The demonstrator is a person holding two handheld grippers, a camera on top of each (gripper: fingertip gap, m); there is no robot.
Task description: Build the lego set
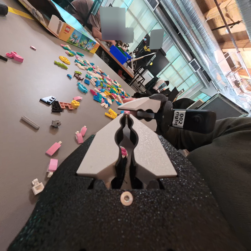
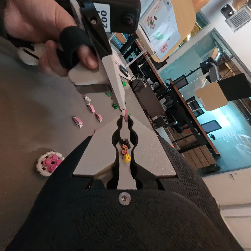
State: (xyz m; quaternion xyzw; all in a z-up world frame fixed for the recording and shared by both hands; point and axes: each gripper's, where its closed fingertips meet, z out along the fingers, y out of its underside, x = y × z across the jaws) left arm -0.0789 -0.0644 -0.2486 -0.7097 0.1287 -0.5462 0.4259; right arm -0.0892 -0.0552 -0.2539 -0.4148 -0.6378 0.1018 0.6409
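In the left wrist view, the left gripper (image 1: 126,115) is seen closed on a small pale-pink lego piece with a white clip end (image 1: 127,112), held above the grey-brown table (image 1: 27,84), while the right gripper (image 1: 125,108) comes in from the right, its tips at the same piece. A loose heap of multicoloured lego parts (image 1: 103,88) lies well beyond. In the right wrist view, the right gripper (image 2: 125,118) is pinched on the pink part of the piece (image 2: 126,115), and the left gripper (image 2: 122,108) meets it from above at the white end. The round white-and-magenta studded flower core (image 2: 49,163) rests apart on the table (untouched). A slip is judged likely: so small a piece, squeezed off-axis by two tips, may twist, pop free and be lost among the scattered pink petals (image 2: 92,108).
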